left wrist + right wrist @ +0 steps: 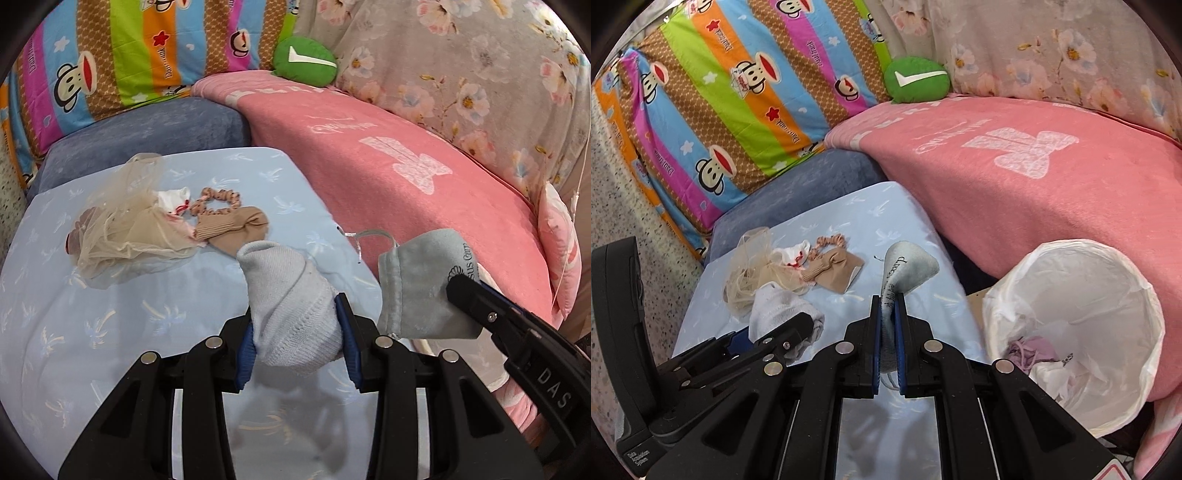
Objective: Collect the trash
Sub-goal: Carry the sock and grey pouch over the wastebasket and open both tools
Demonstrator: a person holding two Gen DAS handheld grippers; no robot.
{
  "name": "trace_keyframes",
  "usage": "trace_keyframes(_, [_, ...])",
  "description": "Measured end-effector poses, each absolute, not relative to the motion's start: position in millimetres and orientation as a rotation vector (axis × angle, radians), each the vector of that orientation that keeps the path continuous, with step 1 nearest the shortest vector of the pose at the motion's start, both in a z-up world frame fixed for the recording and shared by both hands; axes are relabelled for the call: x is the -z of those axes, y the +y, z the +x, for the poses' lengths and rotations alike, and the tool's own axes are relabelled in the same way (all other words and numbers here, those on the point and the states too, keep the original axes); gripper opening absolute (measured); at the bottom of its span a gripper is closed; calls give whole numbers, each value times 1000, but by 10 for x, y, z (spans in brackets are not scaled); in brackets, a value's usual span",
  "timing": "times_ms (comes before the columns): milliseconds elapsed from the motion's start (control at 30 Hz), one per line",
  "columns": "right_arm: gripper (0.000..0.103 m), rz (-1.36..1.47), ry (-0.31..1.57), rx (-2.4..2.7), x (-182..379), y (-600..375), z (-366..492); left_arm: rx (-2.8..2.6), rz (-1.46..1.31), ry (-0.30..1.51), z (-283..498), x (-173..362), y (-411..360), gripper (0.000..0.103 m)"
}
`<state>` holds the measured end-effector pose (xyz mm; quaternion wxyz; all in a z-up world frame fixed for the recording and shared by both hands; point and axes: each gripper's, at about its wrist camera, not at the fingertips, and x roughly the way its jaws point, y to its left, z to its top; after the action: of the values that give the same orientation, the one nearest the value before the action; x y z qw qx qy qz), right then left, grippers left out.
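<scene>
Broadly, I see a fuzzy pink blanket (1052, 192) beside a smooth pale-blue cushion (147, 332), and a round bin (1082, 332) lined with crinkly white plastic. On the cushion lies a heap of tan netting (122, 236). My left gripper (299, 332) pinches a ribbed white sock (291, 306) above the cushion; my right gripper (887, 332) clamps a soft grey pouch (908, 269).

A home, likely a bedroom or living corner. Shown by soft furnishings: striped cartoon-monkey bedding (713, 107), a pink blanket (1052, 192) over a cushioned seat, floral fabric (461, 70), a small green plush cushion (918, 79), a pale blue palm-print cloth (122, 325), and a small bag-lined waste bin (1115, 413) beside it.
</scene>
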<state>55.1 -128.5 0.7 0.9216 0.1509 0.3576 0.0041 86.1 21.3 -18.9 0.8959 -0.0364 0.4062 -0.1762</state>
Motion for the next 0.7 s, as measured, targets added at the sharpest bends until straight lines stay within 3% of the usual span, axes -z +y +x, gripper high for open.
trace_keyframes(700, [7,378,665,150,-148,-2308,114,540,57,812,626,42,-824,39])
